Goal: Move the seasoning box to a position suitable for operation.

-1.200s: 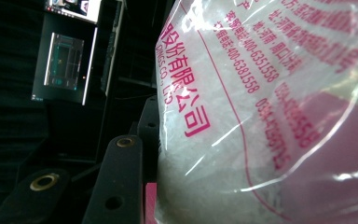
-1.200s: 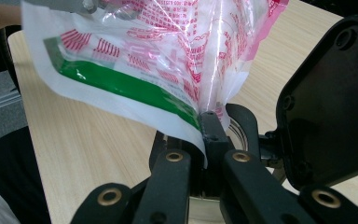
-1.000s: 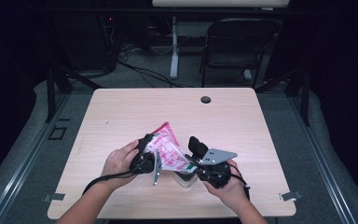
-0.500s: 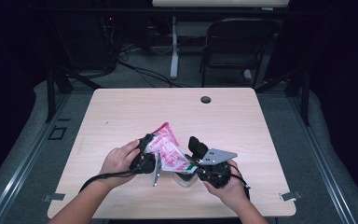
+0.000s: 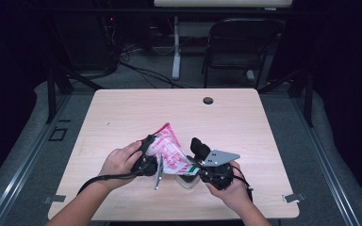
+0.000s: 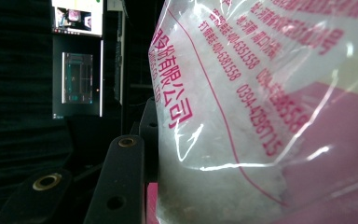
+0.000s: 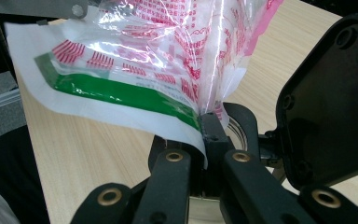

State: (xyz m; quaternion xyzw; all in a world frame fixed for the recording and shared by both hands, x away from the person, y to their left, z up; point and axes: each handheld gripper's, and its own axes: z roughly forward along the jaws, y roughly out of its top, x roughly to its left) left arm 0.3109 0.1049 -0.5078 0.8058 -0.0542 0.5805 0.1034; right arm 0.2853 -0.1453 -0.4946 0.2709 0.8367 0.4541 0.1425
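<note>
We have the plastic bag [image 5: 167, 149] lifted just off the table [image 5: 264, 122], a little below the middle of the high view, stretched between both tools. Our left gripper [image 5: 147, 157] has its jaws about half open, and in the left gripper view the bulging white body of the bag [image 6: 261, 116] presses against one black jaw at the lower left of that frame; we judge it is clamped around the filled part, though the other jaw is hidden behind the bag. Our right gripper [image 7: 205, 135] is closed tight on the thin edge of the bag [image 7: 135, 70], pinching the white and green printed flap at the bottom centre of its own view, with its grey plate [image 5: 220, 156] toward the lower right of the high view. A small round clear container [image 5: 188, 180] sits on the wood beneath the right gripper.

We read the step as opening or tipping the bag over that container. To do it well, we keep the left grip firm on the bulk without crushing the contents, and keep the pinch on the flap deep so the slick film cannot slide out. We pull the two apart evenly and slowly, holding the mouth over the container, since a sudden tear could scatter the white contents across the table.
</note>
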